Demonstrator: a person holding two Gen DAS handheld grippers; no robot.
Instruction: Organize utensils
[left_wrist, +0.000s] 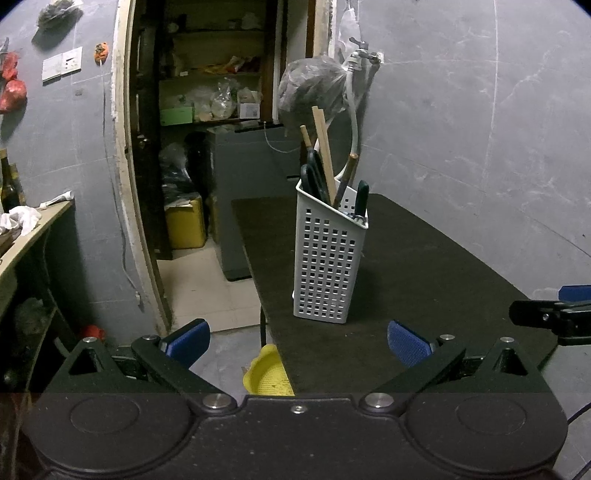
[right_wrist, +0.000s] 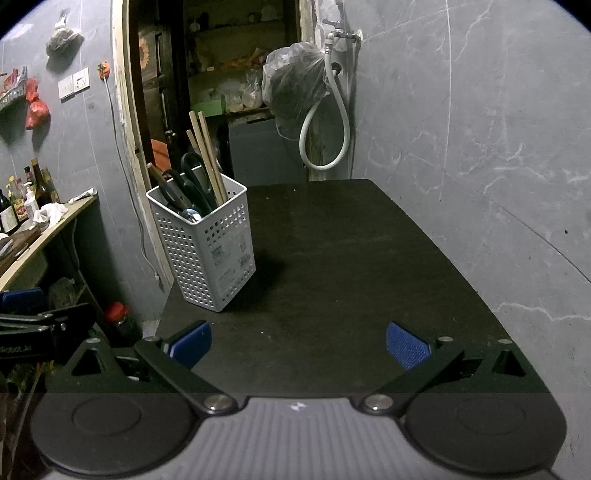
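Right wrist: basket (right_wrist: 218, 258) with scissors (right_wrist: 184, 188), chopsticks (right_wrist: 208, 155)

Perforated white plastic basket (left_wrist: 327, 258) (wooden chopsticks (left_wrist: 324, 147) inside) on matt dark table (left_wrist: 424, 258).

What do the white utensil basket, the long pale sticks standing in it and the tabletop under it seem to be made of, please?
Utensil basket: most likely moulded plastic, matte white, judging by its even grid of square holes and rolled rim. Sticks: look like bare wood or bamboo, pale tan and unvarnished, probably chopsticks. Tabletop: dark and dull with no shine; it could be painted board or a mat, which the pictures leave open.
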